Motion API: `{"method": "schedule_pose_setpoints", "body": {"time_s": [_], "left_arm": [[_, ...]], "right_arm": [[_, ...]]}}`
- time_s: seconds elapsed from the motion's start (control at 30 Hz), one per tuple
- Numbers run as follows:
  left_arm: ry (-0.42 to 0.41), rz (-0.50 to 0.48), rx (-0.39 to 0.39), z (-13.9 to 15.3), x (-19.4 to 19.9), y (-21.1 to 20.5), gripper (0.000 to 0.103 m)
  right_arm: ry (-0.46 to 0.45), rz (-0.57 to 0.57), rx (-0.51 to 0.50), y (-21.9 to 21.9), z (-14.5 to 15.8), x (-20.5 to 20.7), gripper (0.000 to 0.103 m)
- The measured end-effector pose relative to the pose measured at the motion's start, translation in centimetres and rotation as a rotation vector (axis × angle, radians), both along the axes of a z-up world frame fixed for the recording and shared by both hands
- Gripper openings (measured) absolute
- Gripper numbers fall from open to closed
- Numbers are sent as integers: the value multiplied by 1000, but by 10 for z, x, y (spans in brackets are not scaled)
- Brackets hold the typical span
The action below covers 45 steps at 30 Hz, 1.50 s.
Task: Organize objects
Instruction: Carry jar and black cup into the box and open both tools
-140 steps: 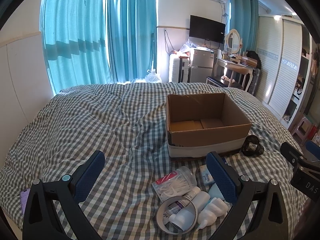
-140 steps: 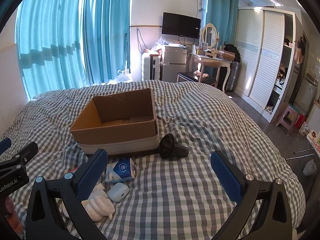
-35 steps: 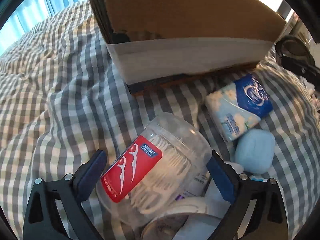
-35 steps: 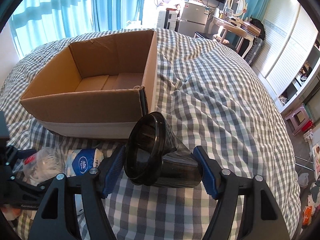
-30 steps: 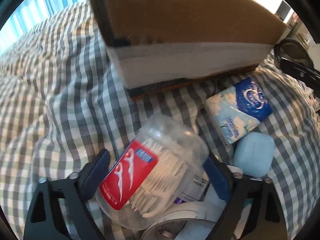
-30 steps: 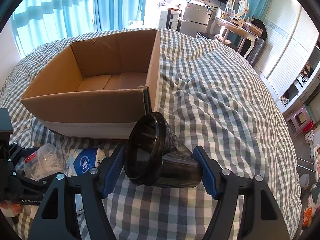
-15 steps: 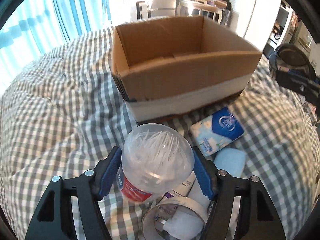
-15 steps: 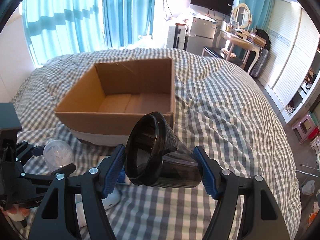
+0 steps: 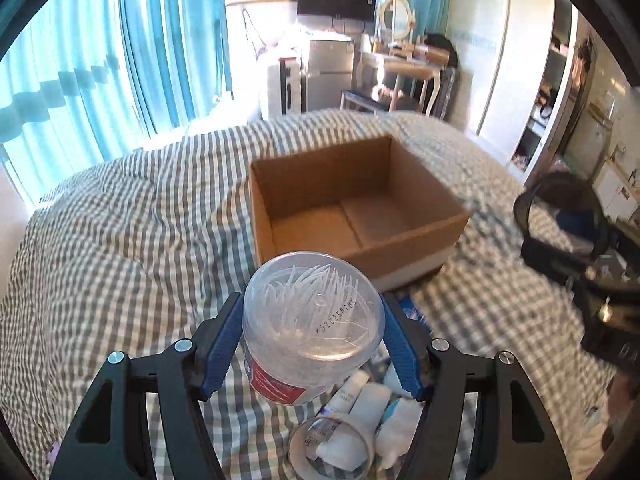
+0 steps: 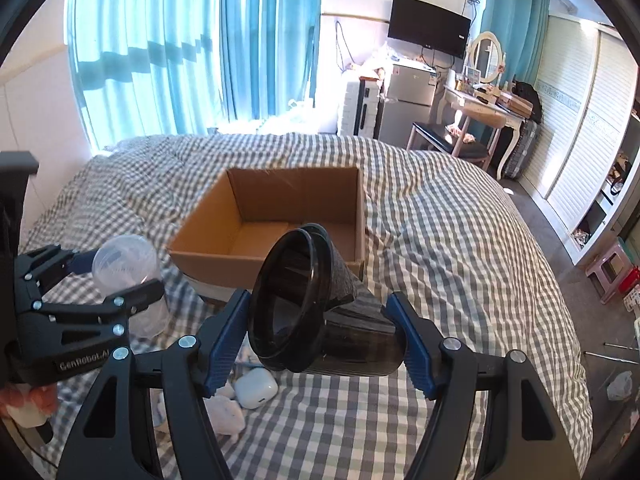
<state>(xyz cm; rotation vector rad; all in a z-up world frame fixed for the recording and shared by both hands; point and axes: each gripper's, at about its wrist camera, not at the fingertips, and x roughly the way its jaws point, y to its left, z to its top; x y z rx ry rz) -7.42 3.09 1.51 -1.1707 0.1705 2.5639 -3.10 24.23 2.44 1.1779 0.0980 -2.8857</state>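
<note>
My left gripper (image 9: 312, 344) is shut on a clear plastic jar of floss picks (image 9: 312, 320) with a red label, held above the bed in front of the open cardboard box (image 9: 352, 208). My right gripper (image 10: 320, 340) is shut on a dark smoky plastic funnel-shaped cup (image 10: 312, 308), also lifted, near the box's front right corner (image 10: 280, 216). The left gripper with the jar (image 10: 124, 264) shows at the left of the right wrist view. The right gripper and the cup (image 9: 560, 224) show at the right of the left wrist view.
Below the left gripper lie a tape roll (image 9: 332, 448), white tubes and bottles (image 9: 372, 404) and a blue tissue pack. A white earbud case (image 10: 256, 388) lies on the checked bedspread (image 10: 460, 240). Curtains, a dresser and a wardrobe stand beyond the bed.
Both grippers have risen with their objects. The box's inside now shows more fully from above. The floss jar has left the pile on the bed.
</note>
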Motion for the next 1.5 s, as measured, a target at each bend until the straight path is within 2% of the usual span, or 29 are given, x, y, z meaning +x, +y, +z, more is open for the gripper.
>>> {"method": "schedule_pose_setpoints", "body": {"time_s": [0.17,0.3,0.43,0.63,0.73,0.83,1.0,1.2,1.27,1.43,1.5], "left_arm": [[56,7,26,38,-14,1,68],[65,24,54,61,-40,2,68],[71,37,55,75,-72,7,68],[51,76,83,78,-138,14,68],[43,82,66,68,-168,19,68],[16,78,69,46,-197,21,67],[-23,51,80,10,-227,28,67],[-79,14,64,-32,-237,43,66],[-101,4,81,-43,-238,43,66],[-107,-9,59,-63,-237,49,67],[-115,-17,67,-67,-235,47,67]], "right_arm": [[24,5,-10,-1,24,-9,70],[34,12,-25,2,40,-34,69],[42,18,-24,4,52,-70,70],[35,19,-45,12,61,-137,69],[11,20,-58,14,56,-168,69],[-42,27,-72,15,39,-204,69],[-131,10,-104,26,-3,-249,70],[-201,5,-116,31,-44,-260,69],[-218,4,-129,36,-52,-261,70],[-232,5,-121,35,-65,-259,70],[-230,3,-156,37,-65,-257,71]]}}
